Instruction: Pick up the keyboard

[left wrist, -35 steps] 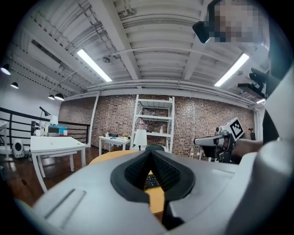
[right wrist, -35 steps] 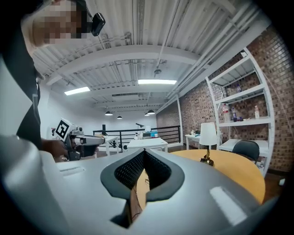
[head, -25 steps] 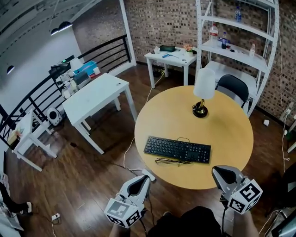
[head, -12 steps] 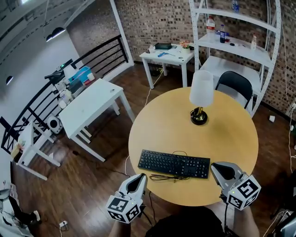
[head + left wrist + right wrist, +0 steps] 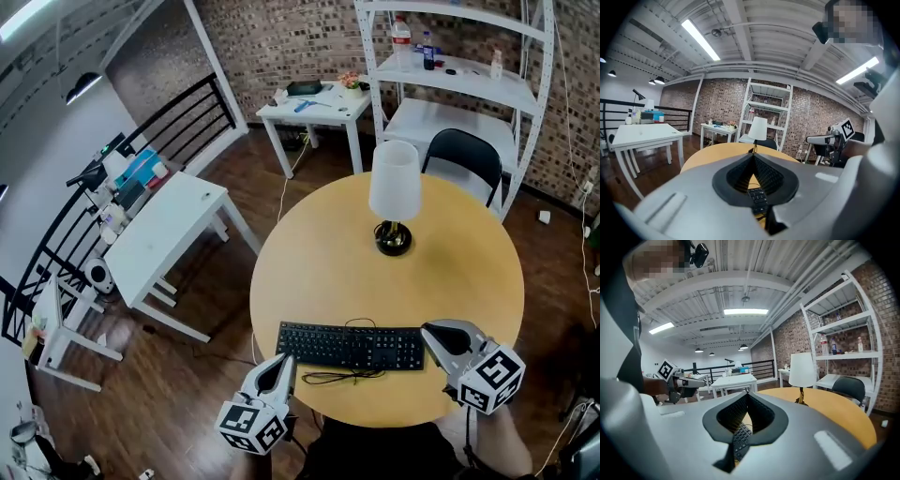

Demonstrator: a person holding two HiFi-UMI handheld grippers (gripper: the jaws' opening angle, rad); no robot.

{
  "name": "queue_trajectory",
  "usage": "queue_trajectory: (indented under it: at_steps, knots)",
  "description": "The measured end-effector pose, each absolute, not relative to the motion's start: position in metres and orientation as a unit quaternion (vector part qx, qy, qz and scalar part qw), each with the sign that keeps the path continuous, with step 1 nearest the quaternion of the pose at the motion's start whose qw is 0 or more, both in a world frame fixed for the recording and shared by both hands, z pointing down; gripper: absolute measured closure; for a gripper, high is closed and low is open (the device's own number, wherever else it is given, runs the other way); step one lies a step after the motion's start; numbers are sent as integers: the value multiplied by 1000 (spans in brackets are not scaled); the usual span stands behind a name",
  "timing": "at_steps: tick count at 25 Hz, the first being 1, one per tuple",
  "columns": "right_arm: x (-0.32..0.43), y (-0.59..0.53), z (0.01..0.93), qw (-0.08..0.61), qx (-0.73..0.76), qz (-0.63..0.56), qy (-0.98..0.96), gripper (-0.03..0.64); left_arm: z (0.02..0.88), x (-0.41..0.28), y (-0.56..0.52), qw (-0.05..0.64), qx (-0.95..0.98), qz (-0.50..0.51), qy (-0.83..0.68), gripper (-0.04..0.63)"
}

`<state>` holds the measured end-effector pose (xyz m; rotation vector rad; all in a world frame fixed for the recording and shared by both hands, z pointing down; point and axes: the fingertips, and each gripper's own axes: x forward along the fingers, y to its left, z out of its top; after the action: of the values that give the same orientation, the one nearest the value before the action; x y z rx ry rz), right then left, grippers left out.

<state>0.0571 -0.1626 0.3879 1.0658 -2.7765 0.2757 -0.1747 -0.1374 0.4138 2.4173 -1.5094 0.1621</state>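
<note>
Keyboard is black, long and flat, and it lies near the bottom edge of the round yellow table, low in the middle of the head view, with its thin cable curled just in front of it. It looks light and stiff, like hard plastic, so it should not bend. It is smooth, though, and could slip, and the keys could get pushed in if squeezed hard. Because it is so long, a hold at one end alone would let the other end droop. I think the best way is to take both short ends, one in each gripper. The left gripper sits at the lower left, near the keyboard's left end, with its jaws closed tight and nothing in them. The right gripper sits just beside the right end, also closed and empty. Both would need to open first. The cable may drag along, and the lamp stands well apart behind
</note>
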Motion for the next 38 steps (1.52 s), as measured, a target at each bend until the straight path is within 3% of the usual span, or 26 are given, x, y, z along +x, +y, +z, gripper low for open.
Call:
queue_trajectory:
  at_steps: [7,15,20,25,32,38]
  knots:
    - [38,-187,391,69,389,111,-912,615,418,-218,-174,121,835,99,-527,594]
    - [22,-197,398,91,398,102,-907,614,443,-258,-183,147,831,93,-529,594]
    - [36,-219,423,109,414,120,-896,603,493,-282,-181,240,796,95,-548,594]
    - [53,-234,473,181,406,138,-885,574,542,-291,-159,308,763,102,-560,594]
    - [74,-256,523,240,373,170,-880,514,587,-264,-156,345,761,136,-533,538]
    - [97,-260,599,300,357,232,-853,449,650,-297,-163,394,700,138,-580,499]
